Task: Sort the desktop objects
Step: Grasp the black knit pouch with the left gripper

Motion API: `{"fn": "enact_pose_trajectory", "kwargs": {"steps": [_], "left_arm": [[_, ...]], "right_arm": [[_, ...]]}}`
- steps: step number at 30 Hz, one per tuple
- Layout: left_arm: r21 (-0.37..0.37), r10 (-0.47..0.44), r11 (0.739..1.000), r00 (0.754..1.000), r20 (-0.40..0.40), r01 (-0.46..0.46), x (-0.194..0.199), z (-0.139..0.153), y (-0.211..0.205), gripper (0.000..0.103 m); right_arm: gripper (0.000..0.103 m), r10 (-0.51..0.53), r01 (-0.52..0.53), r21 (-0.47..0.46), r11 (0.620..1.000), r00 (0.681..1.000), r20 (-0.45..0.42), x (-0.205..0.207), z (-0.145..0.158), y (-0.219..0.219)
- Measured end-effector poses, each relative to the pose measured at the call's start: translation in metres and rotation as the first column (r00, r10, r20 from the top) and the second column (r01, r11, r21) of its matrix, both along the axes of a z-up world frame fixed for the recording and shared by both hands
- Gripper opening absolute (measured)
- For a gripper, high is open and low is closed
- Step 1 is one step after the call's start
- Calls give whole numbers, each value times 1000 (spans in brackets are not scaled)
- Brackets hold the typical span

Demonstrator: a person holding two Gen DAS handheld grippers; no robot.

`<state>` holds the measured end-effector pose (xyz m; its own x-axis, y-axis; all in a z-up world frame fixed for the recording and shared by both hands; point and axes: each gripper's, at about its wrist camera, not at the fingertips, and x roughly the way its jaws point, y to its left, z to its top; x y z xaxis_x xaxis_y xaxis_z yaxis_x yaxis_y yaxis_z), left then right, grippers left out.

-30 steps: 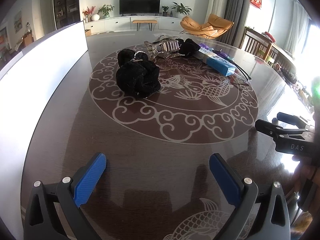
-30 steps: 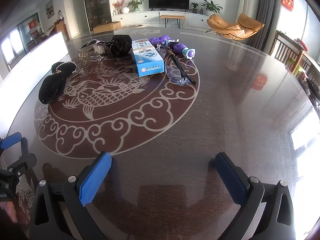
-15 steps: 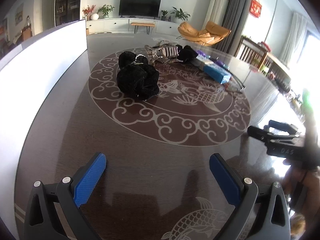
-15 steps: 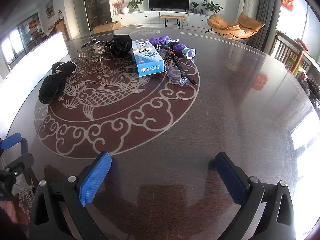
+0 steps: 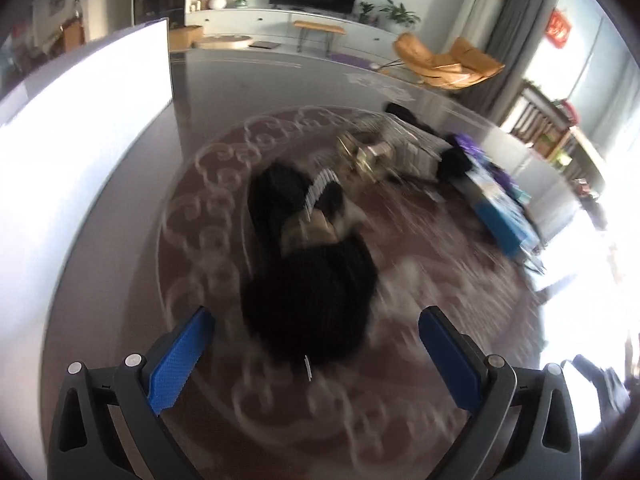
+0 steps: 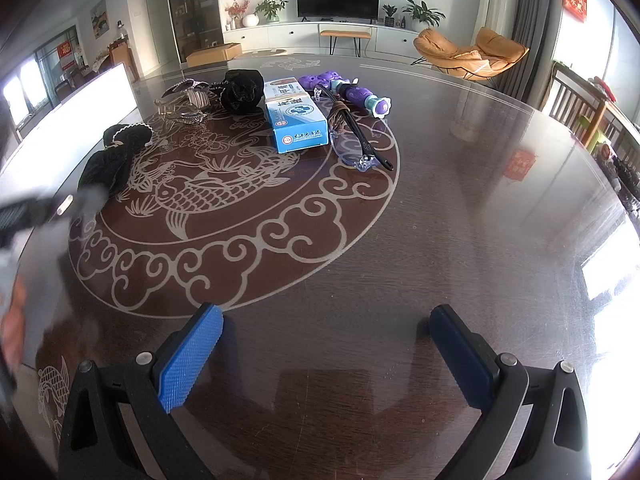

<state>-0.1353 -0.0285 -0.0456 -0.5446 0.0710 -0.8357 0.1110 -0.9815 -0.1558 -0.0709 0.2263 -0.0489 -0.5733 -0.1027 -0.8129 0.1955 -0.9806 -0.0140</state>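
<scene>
A black knitted bundle point(image 5: 312, 280) lies on the dark round table, just ahead of my open, empty left gripper point(image 5: 316, 344); that view is blurred. The bundle also shows in the right wrist view point(image 6: 110, 160). Further back lie silver hair clips point(image 6: 186, 102), a black pouch point(image 6: 242, 90), a blue box point(image 6: 294, 118), clear glasses point(image 6: 356, 148) and a purple toy point(image 6: 348, 90). My right gripper point(image 6: 326, 340) is open and empty over bare table, well short of these things. The left gripper's body point(image 6: 36, 210) appears blurred at the left edge.
A white board point(image 5: 80, 128) stands along the table's left side. The table's right edge point(image 6: 592, 160) has wooden chairs point(image 6: 576, 108) behind it. A patterned medallion point(image 6: 240, 216) marks the table's middle.
My left gripper has moved quickly forward to the black bundle, which now sits close before its fingers. The right gripper has stayed still.
</scene>
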Motion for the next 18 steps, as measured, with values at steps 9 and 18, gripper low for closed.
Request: {"fn": "enact_pose_trajectory", "kwargs": {"steps": [9, 18], "left_arm": [[-155, -127, 982, 988, -85, 112, 5, 1, 5, 36], [-143, -203, 972, 974, -100, 188, 82, 1, -16, 35]], "right_arm": [[103, 0, 0, 0, 1000, 1000, 0, 0, 0, 0], [87, -47, 30, -184, 983, 995, -88, -51, 31, 44]]}}
